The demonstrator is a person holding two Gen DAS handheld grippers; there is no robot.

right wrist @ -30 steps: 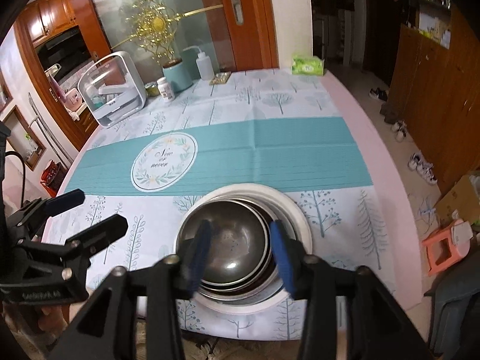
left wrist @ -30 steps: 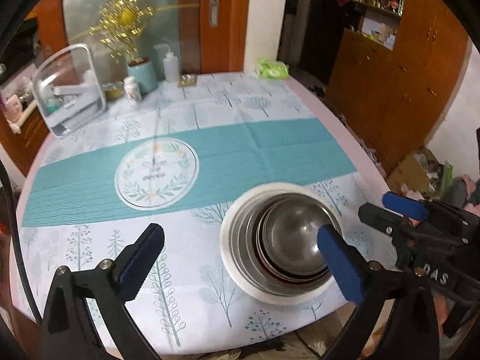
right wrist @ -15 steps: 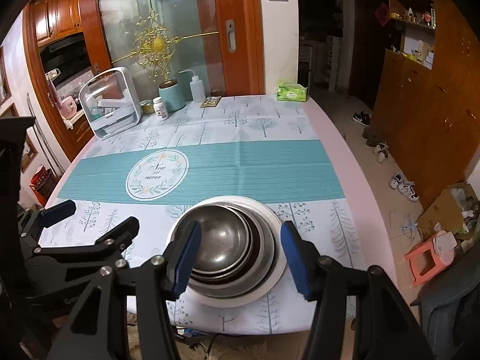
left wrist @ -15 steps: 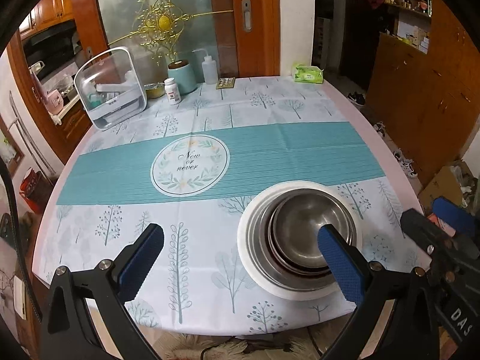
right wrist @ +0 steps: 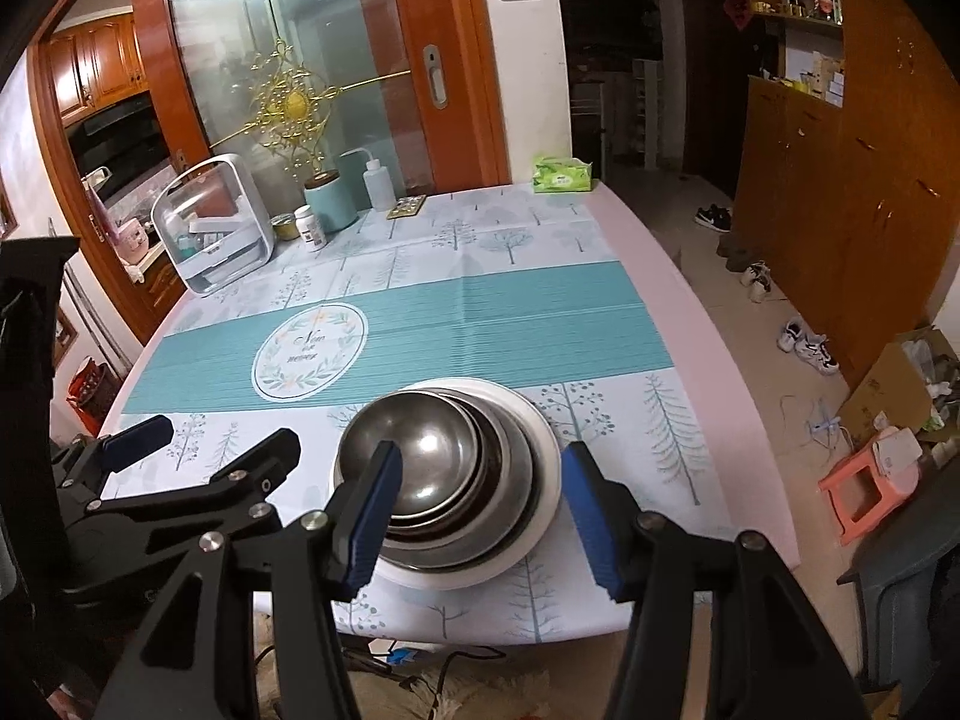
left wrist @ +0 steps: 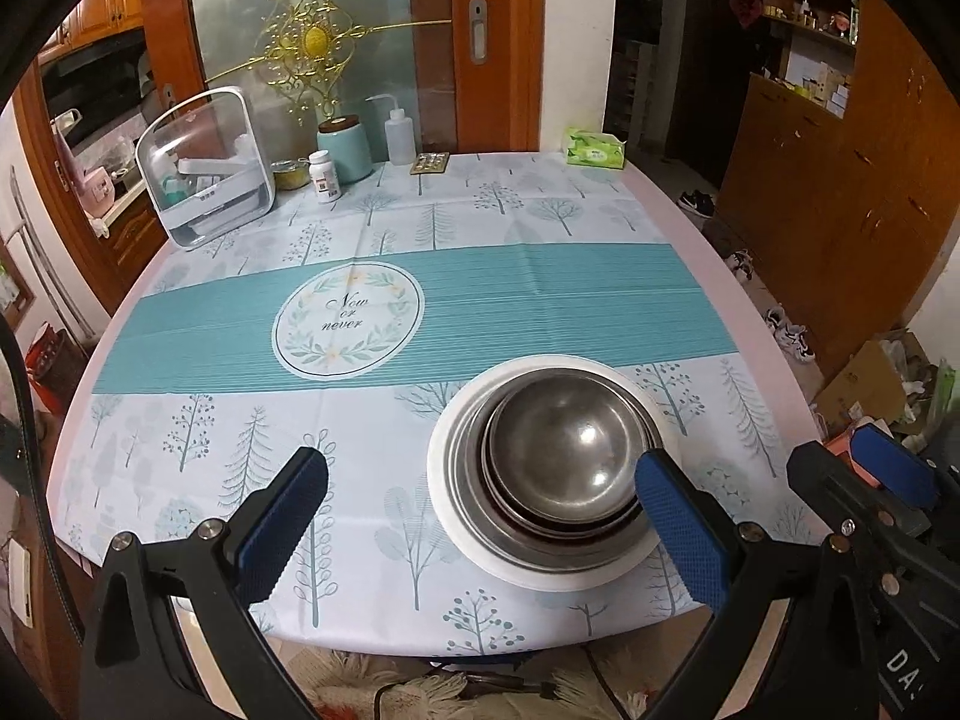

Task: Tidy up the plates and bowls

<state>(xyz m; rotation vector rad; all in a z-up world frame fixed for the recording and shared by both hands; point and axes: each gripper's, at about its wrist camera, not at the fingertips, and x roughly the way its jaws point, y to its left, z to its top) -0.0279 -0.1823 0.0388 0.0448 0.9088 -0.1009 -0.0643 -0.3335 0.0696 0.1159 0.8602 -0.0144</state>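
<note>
1. Two claws are seen at the near edge of the tabletop (left wrist: 540,276), both standing apart and clamped on nothing: the left claw (left wrist: 480,516) is spread wide, the right claw (right wrist: 480,516) about half apart.
2. The nested steel bowls (left wrist: 564,450) are found stacked on a white plate (left wrist: 456,510), just beyond both claws near the tabletop's front edge.
3. The stack is framed between the right claw's fingers, so the right hand is judged better lined up; from the left claw it lies toward the right finger (left wrist: 684,525).
4. No long axis is offered by the round stack; a rim grasp is judged likely.
5. Farther off, a tissue pack (left wrist: 594,147) is seen.
</note>
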